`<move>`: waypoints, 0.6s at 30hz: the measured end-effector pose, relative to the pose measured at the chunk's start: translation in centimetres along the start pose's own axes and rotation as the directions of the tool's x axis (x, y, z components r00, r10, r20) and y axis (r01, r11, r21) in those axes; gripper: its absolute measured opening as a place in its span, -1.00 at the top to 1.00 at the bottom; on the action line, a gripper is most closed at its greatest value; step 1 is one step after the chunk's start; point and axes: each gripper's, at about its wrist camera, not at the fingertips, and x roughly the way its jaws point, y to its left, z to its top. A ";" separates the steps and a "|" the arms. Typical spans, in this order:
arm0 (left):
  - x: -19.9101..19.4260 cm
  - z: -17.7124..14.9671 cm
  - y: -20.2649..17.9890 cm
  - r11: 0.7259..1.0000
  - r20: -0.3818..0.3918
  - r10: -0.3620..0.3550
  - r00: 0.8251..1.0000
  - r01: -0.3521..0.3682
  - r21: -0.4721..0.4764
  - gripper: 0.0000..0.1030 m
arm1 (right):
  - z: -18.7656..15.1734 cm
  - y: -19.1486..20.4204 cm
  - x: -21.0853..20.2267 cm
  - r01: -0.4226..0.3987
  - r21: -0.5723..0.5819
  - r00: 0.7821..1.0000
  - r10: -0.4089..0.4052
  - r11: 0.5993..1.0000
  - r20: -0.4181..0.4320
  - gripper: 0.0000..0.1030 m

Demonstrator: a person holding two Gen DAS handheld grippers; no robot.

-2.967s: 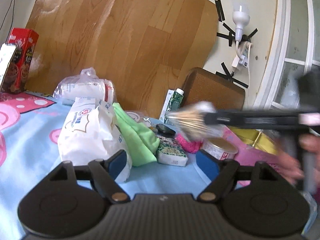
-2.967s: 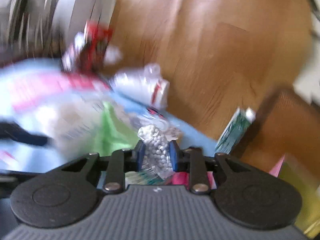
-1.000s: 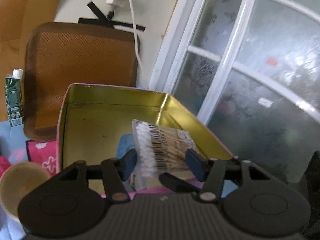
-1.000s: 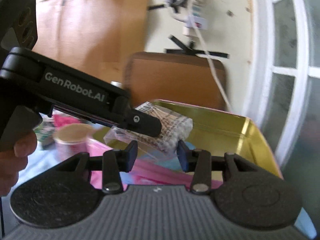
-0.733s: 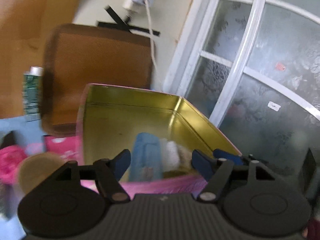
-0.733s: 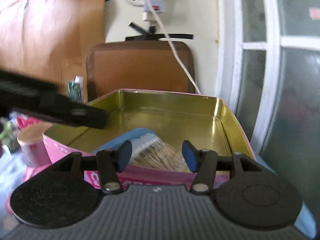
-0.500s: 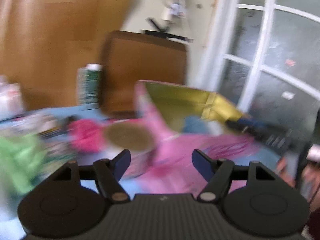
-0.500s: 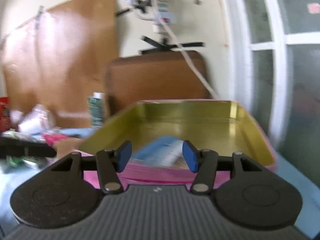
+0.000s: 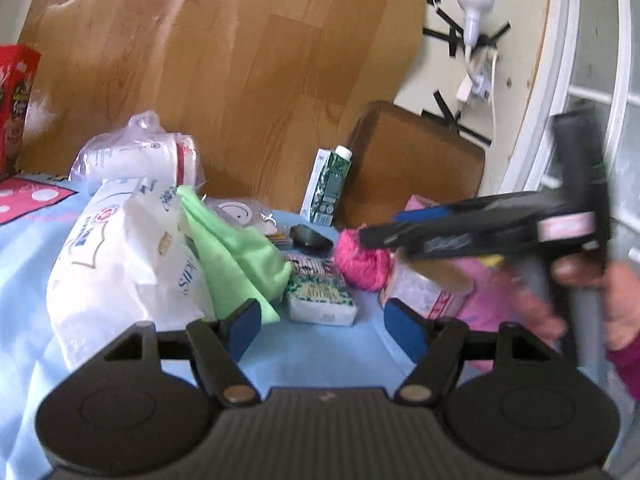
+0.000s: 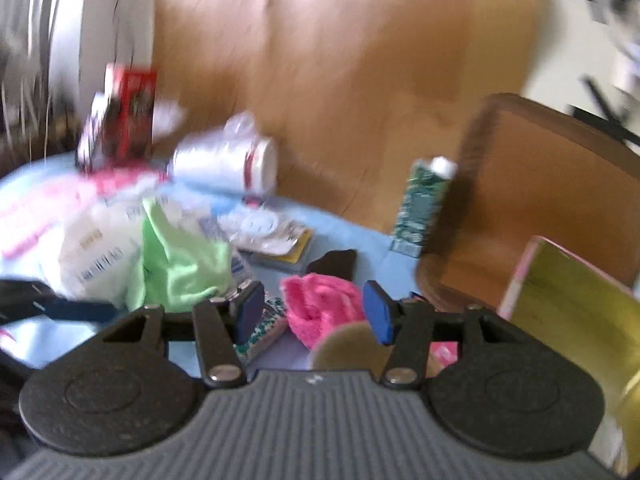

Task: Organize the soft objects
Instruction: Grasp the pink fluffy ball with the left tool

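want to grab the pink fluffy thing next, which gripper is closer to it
Right. The right gripper reaches in from the side with its tip right by the pink fluffy thing. The left gripper sits back from it, with a tissue pack in between.

Left gripper [image 9: 322, 326] is hanging empty, jaws apart. Right gripper [image 10: 314, 312] is likewise standing apart, empty, a hand [image 9: 592, 292] gripping its handle.

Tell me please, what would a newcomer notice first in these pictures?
Probably the bright pink fluffy ball in the middle of the blue cloth, with the right claw reaching over it. Left of it lie a green cloth and a big white bag.
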 end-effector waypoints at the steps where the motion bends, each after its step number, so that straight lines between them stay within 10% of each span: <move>1: 0.0 0.0 0.1 1.000 0.001 -0.003 1.000 0.003 -0.010 -0.36 | 0.2 0.5 1.0 0.006 -0.031 1.000 -0.006 0.999 -0.017 -0.08; 4: 0.3 0.3 0.4 0.999 -0.003 -0.012 1.000 0.011 -0.036 -0.36 | 0.1 1.6 3.2 0.054 -0.129 0.995 -0.064 0.990 -0.070 0.86; 10: -0.1 0.0 1.1 0.997 0.021 -0.018 1.000 0.019 -0.079 -0.39 | 1.5 0.9 -1.5 0.054 -0.023 0.993 -0.051 0.998 0.106 0.87; 18: -0.1 0.0 2.7 0.984 0.009 -0.054 0.998 0.055 -0.167 -0.39 | -3.4 -1.9 -12.3 -0.292 0.350 0.944 0.211 0.890 0.252 0.86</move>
